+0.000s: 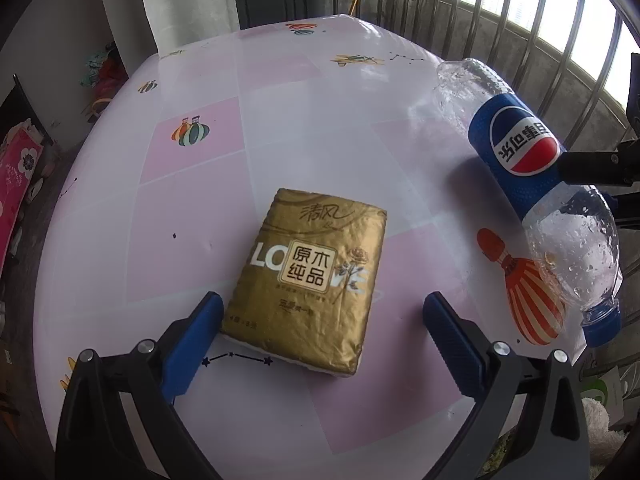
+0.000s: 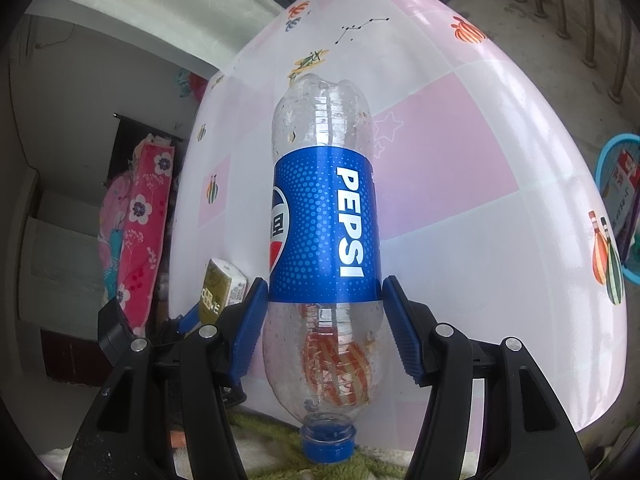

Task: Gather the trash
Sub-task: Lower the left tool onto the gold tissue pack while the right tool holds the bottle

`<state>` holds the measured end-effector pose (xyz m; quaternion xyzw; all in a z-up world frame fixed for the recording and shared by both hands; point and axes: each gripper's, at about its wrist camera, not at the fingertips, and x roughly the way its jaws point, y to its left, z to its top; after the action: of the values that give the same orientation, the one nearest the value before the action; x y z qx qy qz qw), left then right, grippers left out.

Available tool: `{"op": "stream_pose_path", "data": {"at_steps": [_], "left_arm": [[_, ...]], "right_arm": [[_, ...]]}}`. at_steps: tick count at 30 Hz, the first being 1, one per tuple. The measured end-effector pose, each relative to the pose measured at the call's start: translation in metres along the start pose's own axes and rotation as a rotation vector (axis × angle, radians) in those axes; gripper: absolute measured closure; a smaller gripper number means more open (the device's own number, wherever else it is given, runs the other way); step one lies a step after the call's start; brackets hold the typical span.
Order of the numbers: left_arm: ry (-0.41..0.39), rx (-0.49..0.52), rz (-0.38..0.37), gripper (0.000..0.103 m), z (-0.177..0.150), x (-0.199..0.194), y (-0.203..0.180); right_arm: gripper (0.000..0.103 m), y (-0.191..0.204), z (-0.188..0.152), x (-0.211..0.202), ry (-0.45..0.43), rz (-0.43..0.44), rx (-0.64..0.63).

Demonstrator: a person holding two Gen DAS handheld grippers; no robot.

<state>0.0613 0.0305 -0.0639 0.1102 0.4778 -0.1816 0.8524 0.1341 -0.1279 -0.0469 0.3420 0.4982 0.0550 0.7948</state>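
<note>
**Bottle gripped on the right, left tool wide over the tissue pack**

My right tool [image 2: 324, 300] has its blue pads pressed on either side of the empty Pepsi bottle [image 2: 324, 216], at the lower edge of its blue label, cap end toward the camera and out past the desk's [image 1: 304, 92] near edge. My left tool [image 1: 322, 322] is spread wide and holds nothing. The gold tissue pack [image 1: 310, 276] lies flat on the desk between its fingers, toward the near edge, and the left finger [image 1: 200, 332] sits just beside the pack.

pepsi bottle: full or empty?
Empty. The Pepsi bottle is clear above and below its label, only droplets inside; the tablecloth print shows through. Blue cap on.
</note>
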Motion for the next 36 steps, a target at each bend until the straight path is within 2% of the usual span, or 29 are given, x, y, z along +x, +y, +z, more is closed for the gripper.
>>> {"op": "stream_pose_path", "data": {"at_steps": [32, 36], "left_arm": [[-0.008, 0.050, -0.034, 0.005, 0.002, 0.004, -0.010], [-0.003, 0.067, -0.064, 0.005, 0.002, 0.002, -0.011]], "right_arm": [[0.046, 0.002, 0.000, 0.002, 0.006, -0.003, 0.002], [0.046, -0.001, 0.000, 0.002, 0.006, 0.002, 0.005]]}}
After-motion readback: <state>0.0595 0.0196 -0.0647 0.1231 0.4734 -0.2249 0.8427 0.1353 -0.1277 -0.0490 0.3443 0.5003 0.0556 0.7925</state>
